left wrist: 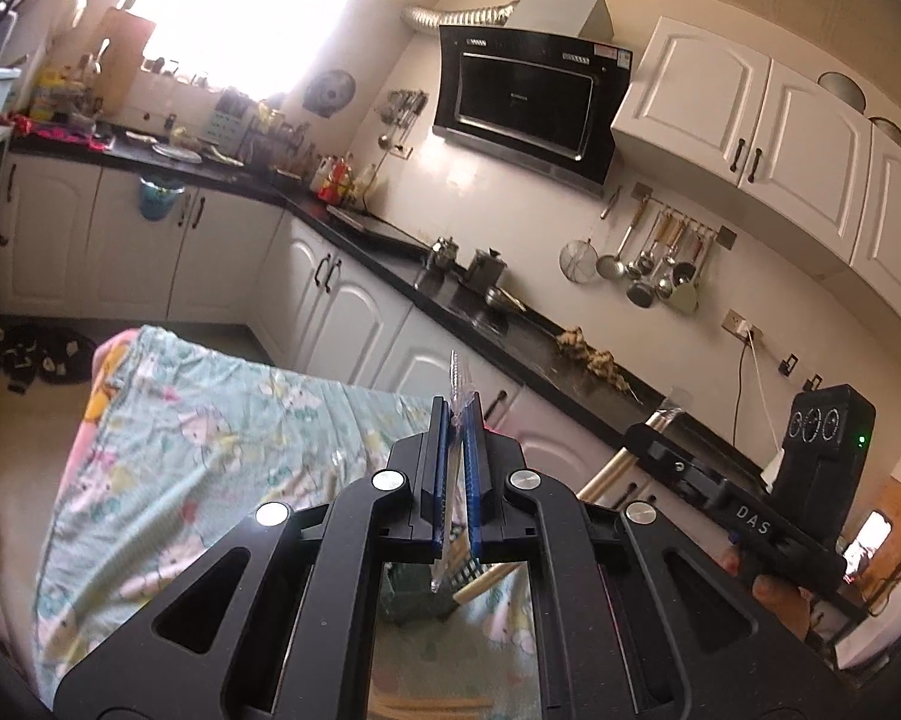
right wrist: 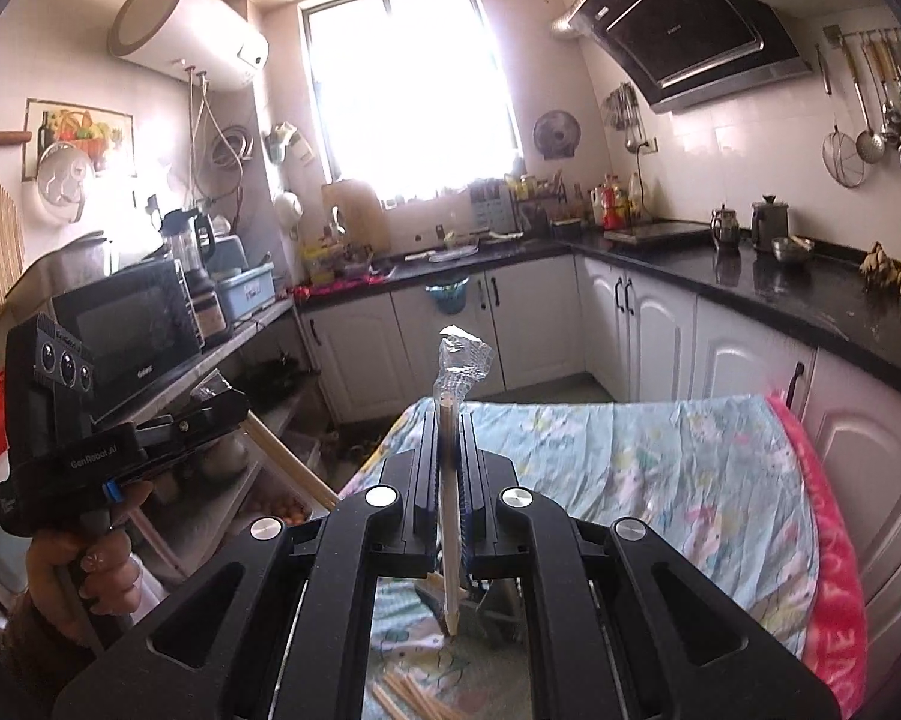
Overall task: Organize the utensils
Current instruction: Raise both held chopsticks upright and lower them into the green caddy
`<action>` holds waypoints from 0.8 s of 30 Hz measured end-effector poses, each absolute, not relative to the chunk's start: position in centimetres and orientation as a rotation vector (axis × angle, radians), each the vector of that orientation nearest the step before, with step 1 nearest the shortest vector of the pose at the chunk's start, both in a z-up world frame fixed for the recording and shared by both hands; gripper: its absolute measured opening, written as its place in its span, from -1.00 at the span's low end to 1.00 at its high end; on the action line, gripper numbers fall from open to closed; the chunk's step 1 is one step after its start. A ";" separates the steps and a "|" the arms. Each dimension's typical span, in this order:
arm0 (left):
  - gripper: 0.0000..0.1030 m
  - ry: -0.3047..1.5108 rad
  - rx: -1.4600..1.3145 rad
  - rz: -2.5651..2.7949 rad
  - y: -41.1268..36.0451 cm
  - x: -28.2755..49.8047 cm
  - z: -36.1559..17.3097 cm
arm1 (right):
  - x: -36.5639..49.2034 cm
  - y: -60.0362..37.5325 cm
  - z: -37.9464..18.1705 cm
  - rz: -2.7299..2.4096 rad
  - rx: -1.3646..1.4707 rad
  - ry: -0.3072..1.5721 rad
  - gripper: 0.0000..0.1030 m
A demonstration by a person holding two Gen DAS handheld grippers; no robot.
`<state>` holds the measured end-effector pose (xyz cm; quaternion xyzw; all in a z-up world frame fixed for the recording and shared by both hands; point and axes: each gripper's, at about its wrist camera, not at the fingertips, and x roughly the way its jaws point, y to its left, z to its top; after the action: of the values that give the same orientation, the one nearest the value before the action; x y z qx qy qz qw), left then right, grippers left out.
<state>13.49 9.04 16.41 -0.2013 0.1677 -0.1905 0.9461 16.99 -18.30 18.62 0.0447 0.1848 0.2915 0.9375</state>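
Observation:
My left gripper point(left wrist: 457, 414) is shut on a thin clear plastic-wrapped utensil point(left wrist: 457, 384) that sticks up past the blue pads. My right gripper point(right wrist: 448, 420) is shut on wooden chopsticks point(right wrist: 448, 516) in a crinkled clear wrapper point(right wrist: 462, 354). Both are raised above the table with the floral cloth point(left wrist: 210, 420) point(right wrist: 660, 468). The right gripper point(left wrist: 642, 438) shows in the left wrist view with its wooden stick point(left wrist: 609, 471). A hand point(right wrist: 90, 564) holds the left gripper point(right wrist: 234, 405) in the right wrist view. A dark utensil holder point(right wrist: 498, 606) point(left wrist: 414, 594) and loose chopsticks point(right wrist: 408, 696) lie below.
A black countertop point(right wrist: 780, 294) over white cabinets point(left wrist: 342, 300) runs around the room beyond the table. A shelf with a microwave point(right wrist: 132, 324) stands on the left. Ladles hang on the wall point(left wrist: 648, 264). The pink cloth edge point(right wrist: 834, 570) marks the table's right side.

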 end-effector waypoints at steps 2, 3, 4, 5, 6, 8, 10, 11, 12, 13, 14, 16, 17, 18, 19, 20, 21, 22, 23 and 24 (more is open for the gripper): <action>-0.95 0.332 -0.404 -0.379 9.2 13.8 16.9 | 17.3 -18.3 19.2 0.592 0.094 0.364 -0.89; -0.96 0.329 -0.400 -0.374 9.3 13.9 17.1 | 17.4 -18.3 19.4 0.590 0.092 0.358 -0.89; -0.96 0.324 -0.394 -0.367 9.4 14.0 17.3 | 17.6 -18.4 19.6 0.586 0.092 0.352 -0.89; -0.95 0.321 -0.386 -0.359 9.5 14.2 17.5 | 17.8 -18.4 19.7 0.583 0.092 0.348 -0.89; -0.95 0.321 -0.382 -0.354 9.5 14.4 17.6 | 17.9 -18.4 19.9 0.581 0.093 0.346 -0.89; -0.95 0.323 -0.377 -0.343 9.6 15.0 17.7 | 18.3 -18.4 20.1 0.574 0.092 0.338 -0.89; -0.95 0.325 -0.371 -0.330 9.7 15.4 17.6 | 18.7 -18.5 20.2 0.572 0.095 0.332 -0.89; -0.95 0.329 -0.372 -0.329 9.7 15.5 17.5 | 18.8 -18.5 20.2 0.570 0.095 0.329 -0.89; -0.95 0.334 -0.373 -0.328 9.7 15.7 17.3 | 18.9 -18.5 20.2 0.568 0.094 0.326 -0.89; -0.95 0.339 -0.372 -0.324 9.7 15.9 17.1 | 19.1 -18.5 20.2 0.564 0.092 0.324 -0.89; -0.95 0.344 -0.369 -0.318 9.7 16.1 16.9 | 19.3 -18.5 20.1 0.558 0.091 0.322 -0.89; -0.95 0.353 -0.369 -0.314 9.6 16.4 16.4 | 19.7 -18.4 19.9 0.554 0.091 0.320 -0.89; -0.95 0.357 -0.369 -0.311 9.6 16.5 16.2 | 19.9 -18.4 19.7 0.551 0.090 0.321 -0.89; -0.95 0.362 -0.368 -0.309 9.5 16.7 15.9 | 20.0 -18.3 19.5 0.548 0.090 0.322 -0.89; -0.95 0.368 -0.370 -0.307 9.4 16.9 15.6 | 20.3 -18.3 19.3 0.546 0.091 0.327 -0.89; -0.95 0.374 -0.372 -0.304 9.4 17.0 15.2 | 20.6 -18.3 19.1 0.545 0.092 0.332 -0.89; -0.95 0.377 -0.371 -0.302 9.4 17.1 15.0 | 20.7 -18.2 18.8 0.543 0.092 0.337 -0.89; -0.95 0.384 -0.371 -0.298 9.3 17.3 14.6 | 20.9 -18.2 18.7 0.542 0.091 0.341 -0.89; -0.95 0.388 -0.372 -0.297 9.2 17.4 14.4 | 21.2 -18.1 18.4 0.540 0.090 0.348 -0.89; -0.95 0.391 -0.371 -0.295 9.2 17.5 14.2 | 21.4 -18.0 18.1 0.538 0.088 0.356 -0.89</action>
<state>17.47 9.18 14.23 -0.1825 0.1926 -0.1451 0.9532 21.43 -18.03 18.06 0.0434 0.1747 0.2644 0.9475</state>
